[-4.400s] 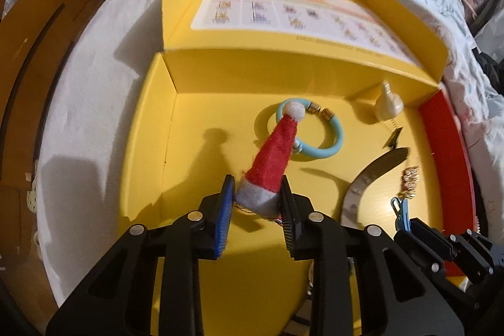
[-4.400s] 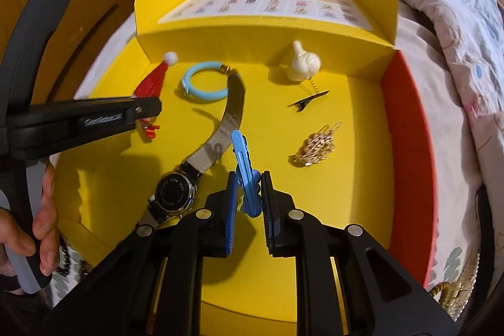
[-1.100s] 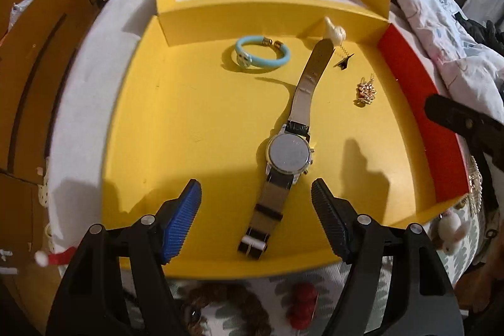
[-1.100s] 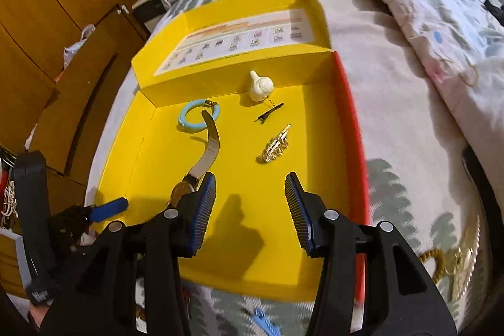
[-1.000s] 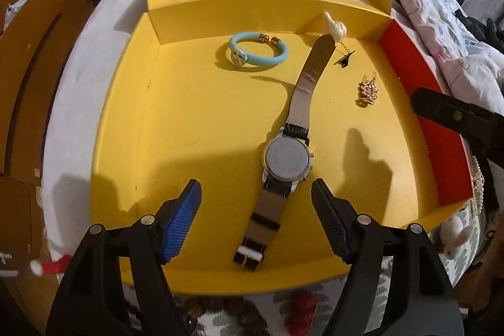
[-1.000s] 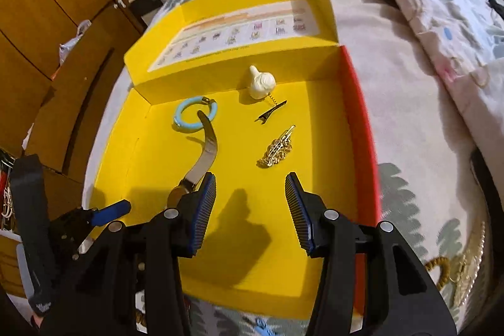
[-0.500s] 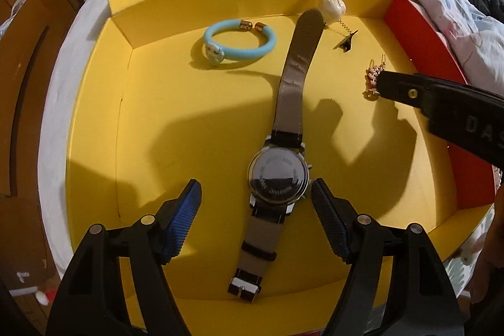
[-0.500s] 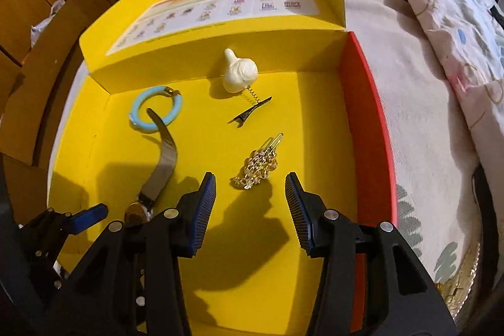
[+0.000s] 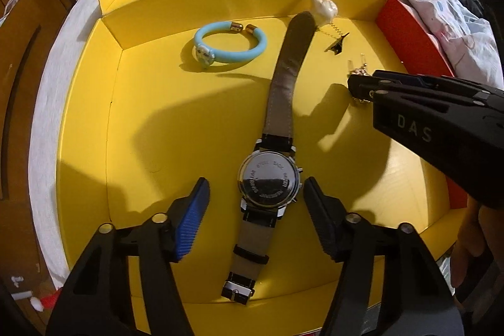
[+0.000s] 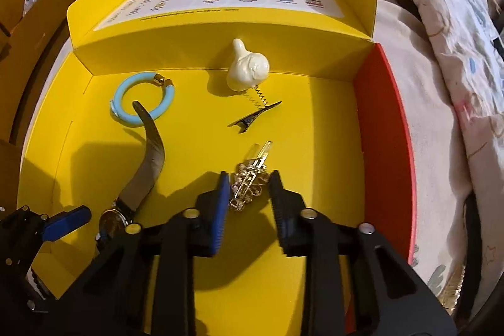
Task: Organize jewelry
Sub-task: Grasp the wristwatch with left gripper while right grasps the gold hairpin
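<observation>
down in the yellow box (image 9: 94, 122) on the bed, we start at the left: the blue bracelet (image 9: 231, 44) lies near the back wall, clear of everything but the tip of the watch strap in the right wrist view. next comes the watch (image 9: 271, 178), face down, its strap running from the front edge up toward the back wall. our left gripper (image 9: 253, 203) straddles the watch case; its jaws have just been closing, the right pad looks right at the case, the blue pad (image 9: 192, 216) stands apart from it, so nothing is gripped. further right, the cream bird-shaped piece (image 10: 247, 68) sits against the back wall, joined by a small spring to the black hair clip (image 10: 252, 118) beside it. rightmost is the gold brooch (image 10: 250, 181), lying between the fingers of our right gripper (image 10: 247, 188). those jaws have just been closing too; whether the pads press it yet, we cannot tell.
</observation>
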{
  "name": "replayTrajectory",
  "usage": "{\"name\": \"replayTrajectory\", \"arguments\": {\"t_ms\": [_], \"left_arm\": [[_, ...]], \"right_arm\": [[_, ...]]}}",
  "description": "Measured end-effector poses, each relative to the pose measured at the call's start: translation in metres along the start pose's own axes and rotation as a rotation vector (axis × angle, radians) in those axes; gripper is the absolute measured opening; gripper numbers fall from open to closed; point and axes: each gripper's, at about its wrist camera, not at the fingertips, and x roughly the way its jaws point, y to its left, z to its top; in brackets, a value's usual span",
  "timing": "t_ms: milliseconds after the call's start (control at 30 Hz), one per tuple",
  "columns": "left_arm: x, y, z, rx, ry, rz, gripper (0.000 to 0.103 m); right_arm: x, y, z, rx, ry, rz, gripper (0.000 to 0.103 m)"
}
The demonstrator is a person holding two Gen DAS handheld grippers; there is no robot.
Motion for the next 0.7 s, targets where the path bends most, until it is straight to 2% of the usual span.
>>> {"name": "replayTrajectory", "arguments": {"t_ms": [167, 333, 467, 700], "left_arm": [[-0.003, -0.003, -0.002, 0.006, -0.004, -0.008, 0.041], [-0.004, 0.000, 0.000, -0.023, -0.016, -0.030, 0.041], [-0.007, 0.011, 0.001, -0.051, -0.015, -0.048, 0.041], [-0.029, 0.021, 0.011, -0.078, -0.059, -0.053, 0.041]], "right_arm": [[-0.001, -0.007, 0.000, 0.017, 0.002, 0.039, 0.025], [-0.008, -0.013, 0.002, 0.039, -0.011, 0.050, 0.021], [-0.018, -0.017, 0.003, 0.053, -0.029, 0.067, 0.021], [-0.029, -0.017, 0.005, 0.062, -0.050, 0.096, 0.021]]}}
